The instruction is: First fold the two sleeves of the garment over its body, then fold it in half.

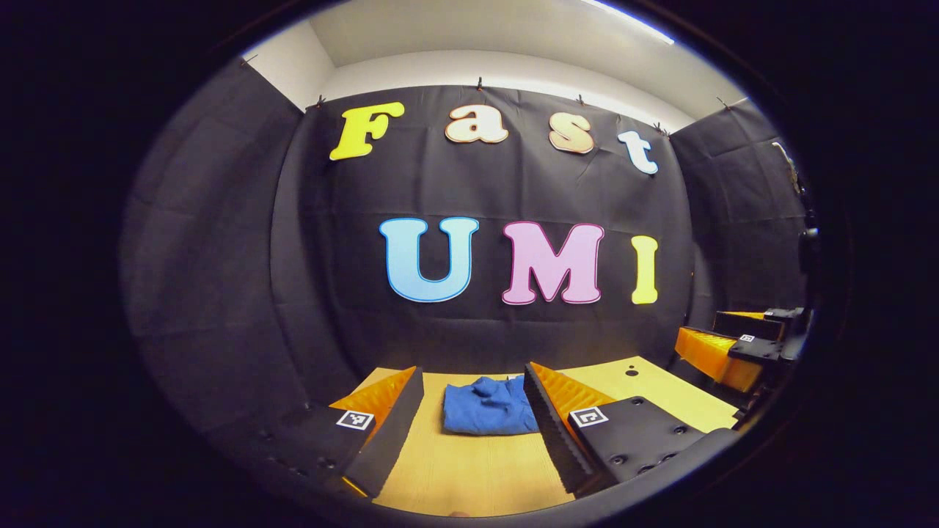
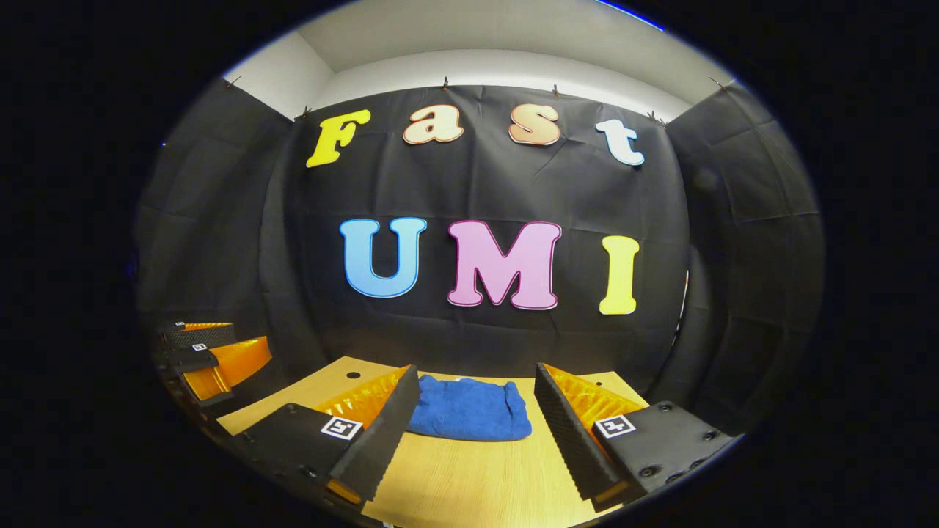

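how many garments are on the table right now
1. A blue garment lies folded into a compact bundle on the wooden table, toward its far edge near the black cloth wall, ahead of both open tongs. Nothing else cloth-like shows, though layers beneath it cannot be ruled out.

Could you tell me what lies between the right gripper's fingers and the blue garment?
Nothing but bare wooden table. In the right gripper view the right gripper is open and the folded blue garment lies beyond its fingertips, untouched.

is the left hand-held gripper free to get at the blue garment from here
Probably yes: the left hand-held gripper is open and aimed at the blue garment, with bare wooden table between them.
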`<state>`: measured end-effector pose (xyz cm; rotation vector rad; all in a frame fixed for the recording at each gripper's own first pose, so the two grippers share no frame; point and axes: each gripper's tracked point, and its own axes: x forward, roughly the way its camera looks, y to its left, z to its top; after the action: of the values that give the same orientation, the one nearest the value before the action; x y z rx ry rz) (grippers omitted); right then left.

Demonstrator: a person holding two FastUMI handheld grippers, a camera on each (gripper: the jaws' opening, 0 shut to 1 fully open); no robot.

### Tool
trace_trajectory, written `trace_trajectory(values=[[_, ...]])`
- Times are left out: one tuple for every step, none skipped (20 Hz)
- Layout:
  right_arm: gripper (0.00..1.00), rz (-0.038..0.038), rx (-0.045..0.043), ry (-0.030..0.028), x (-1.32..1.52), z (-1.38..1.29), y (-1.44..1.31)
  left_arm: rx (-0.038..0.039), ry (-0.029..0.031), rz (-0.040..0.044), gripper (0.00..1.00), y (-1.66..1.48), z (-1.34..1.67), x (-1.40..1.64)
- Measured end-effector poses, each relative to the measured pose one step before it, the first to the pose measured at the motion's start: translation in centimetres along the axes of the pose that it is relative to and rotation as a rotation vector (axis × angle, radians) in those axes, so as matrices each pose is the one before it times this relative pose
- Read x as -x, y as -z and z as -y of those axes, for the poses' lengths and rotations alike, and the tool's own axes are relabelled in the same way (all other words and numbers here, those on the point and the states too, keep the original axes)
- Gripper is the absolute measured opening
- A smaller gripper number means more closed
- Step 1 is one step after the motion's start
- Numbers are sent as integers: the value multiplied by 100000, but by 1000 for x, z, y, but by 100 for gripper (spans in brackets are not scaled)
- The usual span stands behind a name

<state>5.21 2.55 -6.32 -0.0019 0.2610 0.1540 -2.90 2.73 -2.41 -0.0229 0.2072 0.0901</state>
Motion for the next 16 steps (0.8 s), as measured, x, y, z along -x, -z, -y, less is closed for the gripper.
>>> trace_trajectory(values=[[99, 884, -201, -252, -67, 2, -253, 30, -560, 3, 79, -50, -111, -8], [99, 1050, -234, -632, -101, -201, -191, -364, -479, 178, 81, -72, 25, 3], [99, 1026, 298, -414, -67, -168, -284, -767, -652, 185, 81, -116, -95, 62], [99, 130, 126, -426, -57, -46, 17, -946, -370, -85, 81, -38, 81, 75], [99, 478, -149, -622, -181, -257, -75, -669, -187, 338, 81, -30, -71, 86], [99, -15, -193, -526, -162, -147, -95, -290, -206, 412, 79, -239, 68, 33], [99, -166, -52, -423, -47, -70, 23, -162, -86, 173, 81, -50, 39, 10], [99, 240, -79, -138, -20, -91, -72, -364, 132, -247, 80, -59, 121, -58], [99, 423, -151, -235, -68, -81, -110, -636, 8, -320, 80, 128, 67, -34], [99, 175, -136, -218, -48, -69, -29, -537, -279, 18, 81, -110, 60, 13], [99, 64, -2, -412, 71, -156, -30, -213, 35, 313, 81, -92, 12, -89], [99, 249, 140, -82, -39, 2, -94, 273, 110, 474, 81, -170, 131, 30], [99, 13, 85, -9, 30, 49, 18, 402, 353, 274, 81, -113, -22, 119], [100, 186, -188, 80, -16, 41, -49, 413, 276, 91, 79, -81, 79, 73], [99, 247, -278, 10, -68, -30, -87, 305, 162, 88, 81, 90, 54, -85], [99, 214, -84, 266, 21, 50, -119, 237, -174, 51, 80, -32, 16, -106]])
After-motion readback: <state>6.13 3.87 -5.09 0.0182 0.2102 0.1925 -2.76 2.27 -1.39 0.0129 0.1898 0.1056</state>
